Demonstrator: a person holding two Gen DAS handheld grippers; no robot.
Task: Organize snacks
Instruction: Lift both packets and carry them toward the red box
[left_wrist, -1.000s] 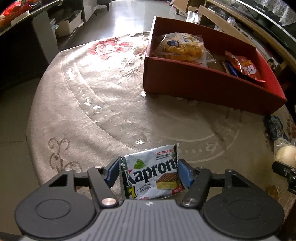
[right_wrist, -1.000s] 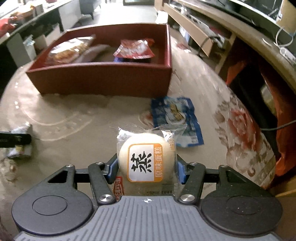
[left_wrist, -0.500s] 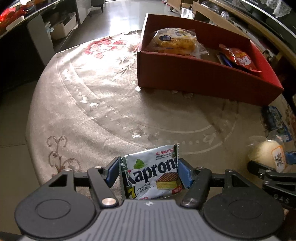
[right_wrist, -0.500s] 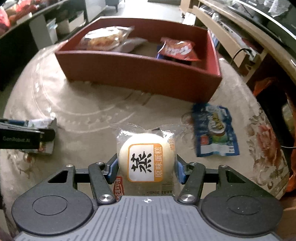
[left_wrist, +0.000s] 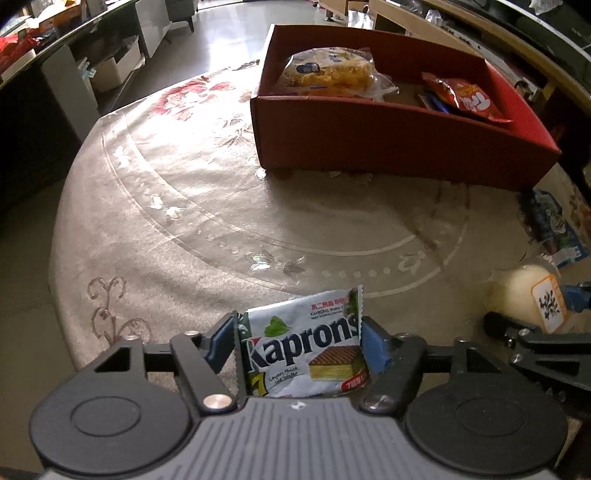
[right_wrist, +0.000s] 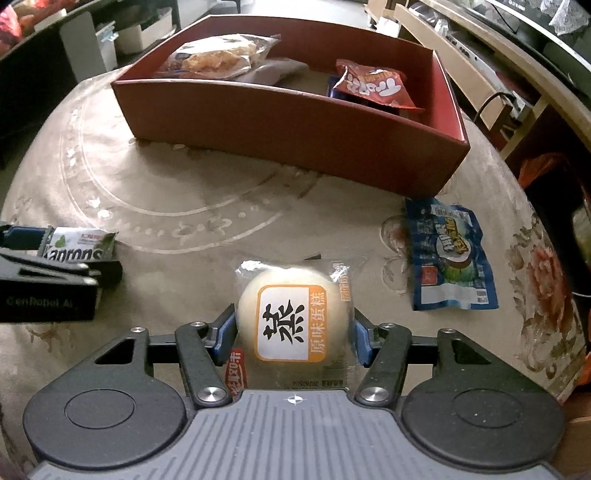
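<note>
Two snacks sit clamped: wafer pack (left_wrist: 301, 354) left, steamed cake (right_wrist: 293, 319) right.

A round table (left_wrist: 155, 206) under a beige floral cloth (right_wrist: 155, 192) stands on a glossy tiled floor (left_wrist: 221, 33); low wooden shelving (right_wrist: 491, 70) runs beyond its far-right edge.

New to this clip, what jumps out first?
Each gripper is clamped on a snack: the left gripper holds a white Kaprons wafer packet, the right gripper a pale round steamed cake in clear wrap. Ahead on the beige embroidered tablecloth sits an open red cardboard box already holding a crumbly pastry bag and a red snack pouch. A blue snack packet lies loose near the box's right corner.
</note>
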